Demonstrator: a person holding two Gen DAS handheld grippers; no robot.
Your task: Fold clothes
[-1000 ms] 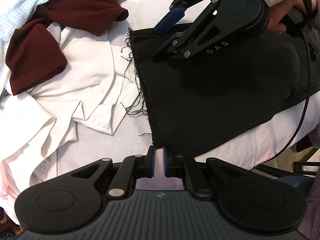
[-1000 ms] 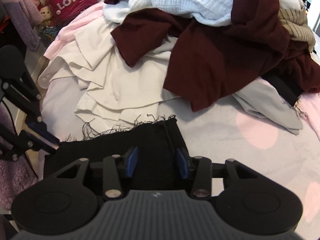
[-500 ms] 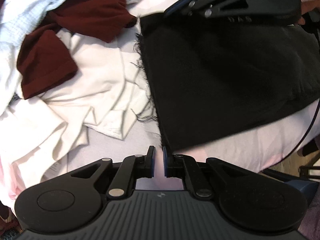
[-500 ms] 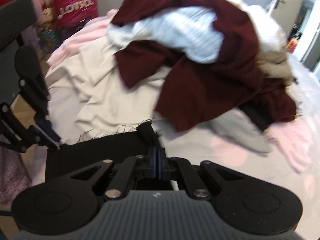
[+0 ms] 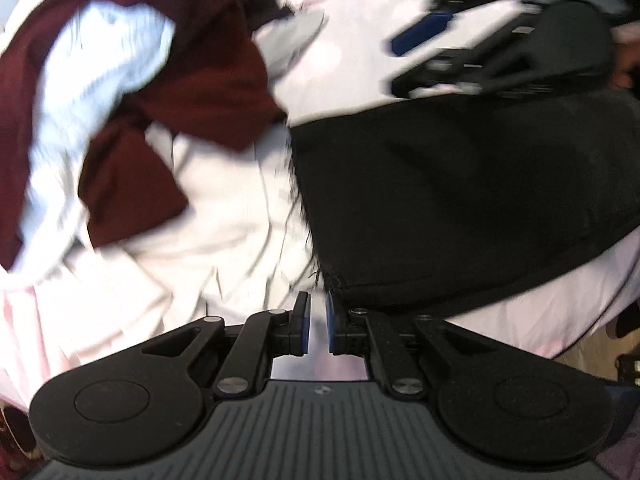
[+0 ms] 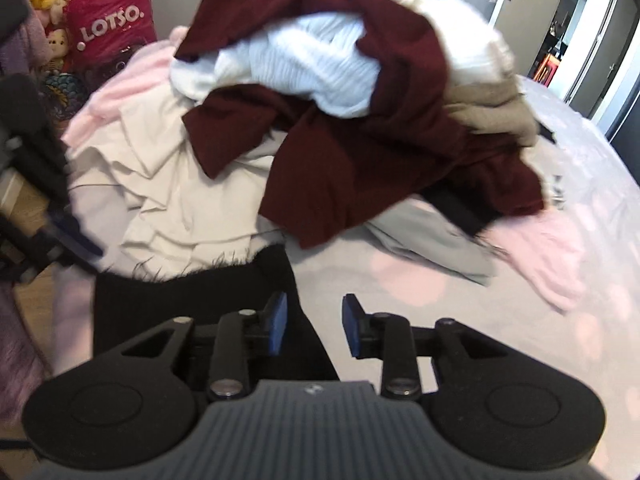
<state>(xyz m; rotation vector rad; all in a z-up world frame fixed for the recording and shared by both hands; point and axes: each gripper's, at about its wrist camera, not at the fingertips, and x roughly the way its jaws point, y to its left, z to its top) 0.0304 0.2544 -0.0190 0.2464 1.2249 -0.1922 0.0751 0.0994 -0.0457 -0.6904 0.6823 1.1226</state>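
Two views. Left wrist: left gripper [image 5: 316,326] jaws closed, empty, beside the black garment's [image 5: 460,200] frayed corner on the bed [image 5: 592,272]. Right wrist: right gripper [image 6: 314,322] jaws just opening, nothing between. Soft, limp cloth; take corners.

The black cloth [image 5: 460,208] is matt, dense fabric with a frayed, thready edge. The maroon garment [image 6: 360,152] looks like soft matt knit; the pale blue-white one [image 6: 304,64] on it is finely ribbed. The cream garment [image 6: 172,184] is smooth, creased woven cloth. The bed sheet [image 6: 440,320] is smooth and matt. The pink bag [image 6: 110,20] is glossy plastic. The right tool [image 6: 314,322] is matt black plastic with blue rubbery pads [image 6: 278,322], shiny metal pivots and a ribbed grey housing.
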